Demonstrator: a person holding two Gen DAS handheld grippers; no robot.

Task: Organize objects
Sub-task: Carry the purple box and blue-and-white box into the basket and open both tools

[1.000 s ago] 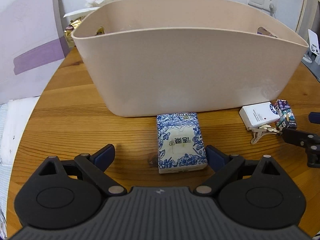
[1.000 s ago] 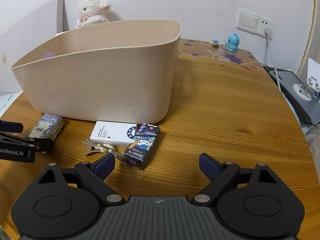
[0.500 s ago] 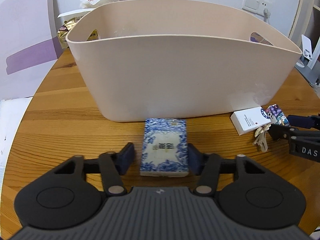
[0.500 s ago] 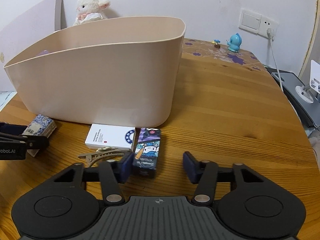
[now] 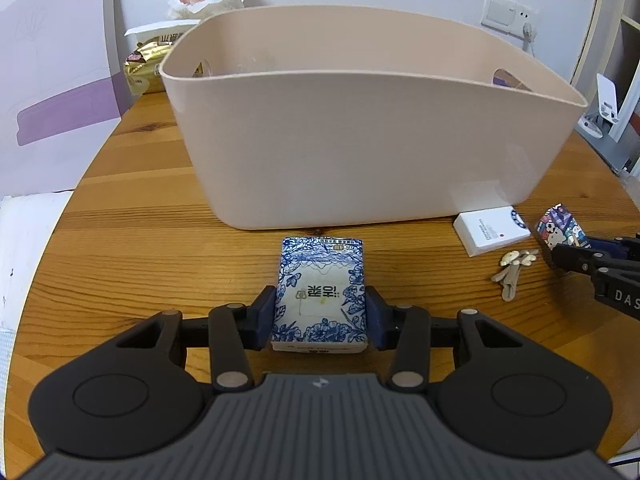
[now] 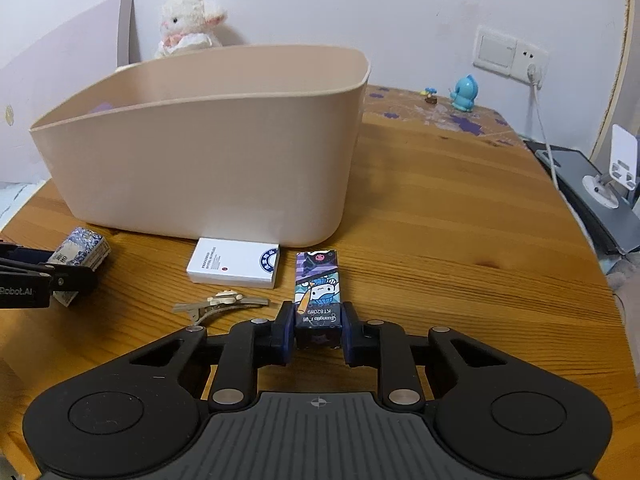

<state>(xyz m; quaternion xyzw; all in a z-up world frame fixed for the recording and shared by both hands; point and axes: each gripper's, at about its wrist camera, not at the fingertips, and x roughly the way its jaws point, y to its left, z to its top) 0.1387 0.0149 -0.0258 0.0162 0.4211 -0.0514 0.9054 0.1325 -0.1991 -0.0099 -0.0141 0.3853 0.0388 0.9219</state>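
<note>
Left tool clamped on blue-white floral tissue pack, flat on bench. Right tool closed on narrow cartoon-print box, purple/teal. Beyond: tan hair clip, white card box, then beige plastic tub, upright.

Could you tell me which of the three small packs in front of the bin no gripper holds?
The white box with the round blue emblem, lying free beside the hair clip.

Cartoon box reads "Guangbo" and "KT82089"
</note>
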